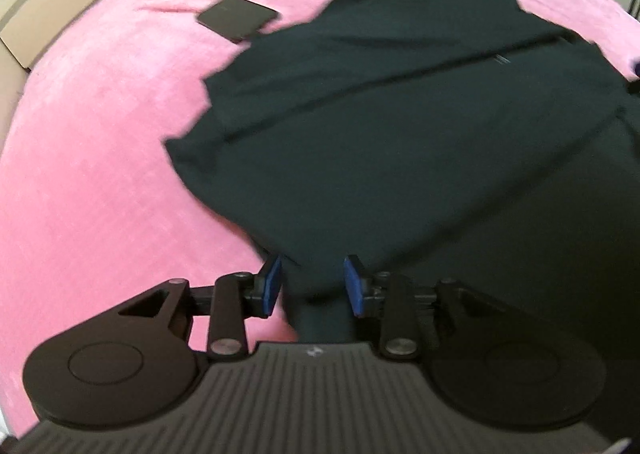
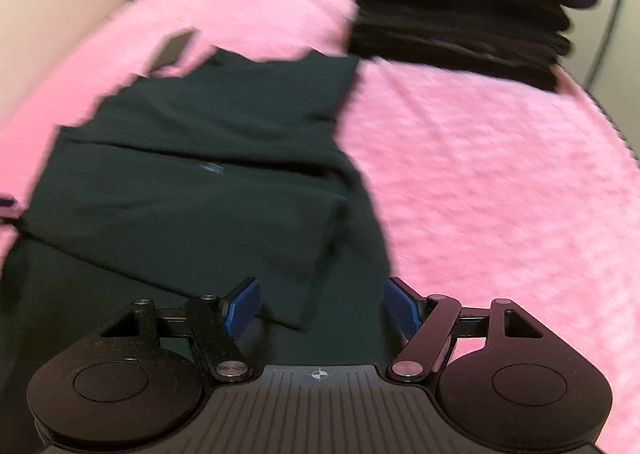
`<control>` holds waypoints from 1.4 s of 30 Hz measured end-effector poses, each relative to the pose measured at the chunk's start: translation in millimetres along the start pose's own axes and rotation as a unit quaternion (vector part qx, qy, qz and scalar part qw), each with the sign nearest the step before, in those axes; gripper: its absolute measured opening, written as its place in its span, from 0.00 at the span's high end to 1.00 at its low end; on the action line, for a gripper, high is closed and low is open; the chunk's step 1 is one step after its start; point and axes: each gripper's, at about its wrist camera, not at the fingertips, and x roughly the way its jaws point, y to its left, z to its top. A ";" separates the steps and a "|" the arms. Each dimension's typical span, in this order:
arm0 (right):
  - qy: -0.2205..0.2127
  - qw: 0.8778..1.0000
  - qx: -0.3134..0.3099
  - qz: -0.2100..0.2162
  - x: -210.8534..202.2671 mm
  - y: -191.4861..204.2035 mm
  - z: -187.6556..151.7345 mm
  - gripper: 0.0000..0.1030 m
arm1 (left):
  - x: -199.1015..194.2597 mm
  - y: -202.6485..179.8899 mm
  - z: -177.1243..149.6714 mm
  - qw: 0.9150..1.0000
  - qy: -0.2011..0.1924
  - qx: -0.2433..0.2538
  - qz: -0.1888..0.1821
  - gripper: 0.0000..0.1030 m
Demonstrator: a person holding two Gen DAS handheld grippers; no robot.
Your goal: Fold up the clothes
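A: While both views are blurring, where is the garment lying?

B: The dark green garment (image 1: 400,126) is lying partly folded on the pink blanket (image 1: 100,154), and a flat black card (image 1: 238,16) is resting just beside its far edge.

A: What are the grippers doing?

B: The left gripper (image 1: 313,286) is hanging over the garment's near edge, its jaws standing narrowly apart with cloth showing beneath the gap, pads not pressing. The right gripper (image 2: 320,308) is hovering over the garment's right edge, jaws standing wide and gripping nothing.

A: Anything beyond?

B: A stack of folded dark clothes (image 2: 460,14) is sitting at the blanket's far side.
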 end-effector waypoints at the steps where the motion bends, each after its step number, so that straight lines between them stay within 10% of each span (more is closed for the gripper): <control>1: -0.001 1.000 -0.001 0.013 4.3 2.4 2.1 0.30 | -2.3 -8.0 -2.9 1.000 0.000 -0.002 -0.006 0.71; 6: -0.015 0.996 0.082 0.009 37.7 -14.3 21.5 0.30 | -10.5 -40.0 -12.8 0.999 -0.009 -0.002 -0.033 0.71; 8: -0.009 0.994 0.108 0.005 47.0 -23.4 27.6 0.79 | -12.0 -48.1 -15.2 0.999 -0.013 0.000 -0.042 0.71; 9: -0.011 0.994 0.109 0.002 46.6 -23.7 31.5 0.83 | -12.5 -51.6 -16.5 0.999 -0.013 0.002 -0.045 0.71; 21: -0.042 0.994 0.070 -0.068 31.1 -23.7 35.3 0.78 | -17.7 -55.5 -12.5 0.998 -0.039 0.020 -0.043 0.69; 26: -0.077 0.997 0.028 -0.015 9.1 9.3 28.3 0.42 | -5.6 -31.4 4.7 0.998 -0.056 0.005 -0.012 0.68; 30: -0.012 0.998 -0.005 0.055 36.5 21.9 16.3 0.42 | 19.7 -6.9 15.9 0.999 -0.041 -0.036 -0.006 0.67; 42: 0.067 0.998 0.013 -0.009 19.4 -14.7 -12.8 0.42 | 8.5 3.8 -17.0 0.998 0.026 -0.058 -0.021 0.66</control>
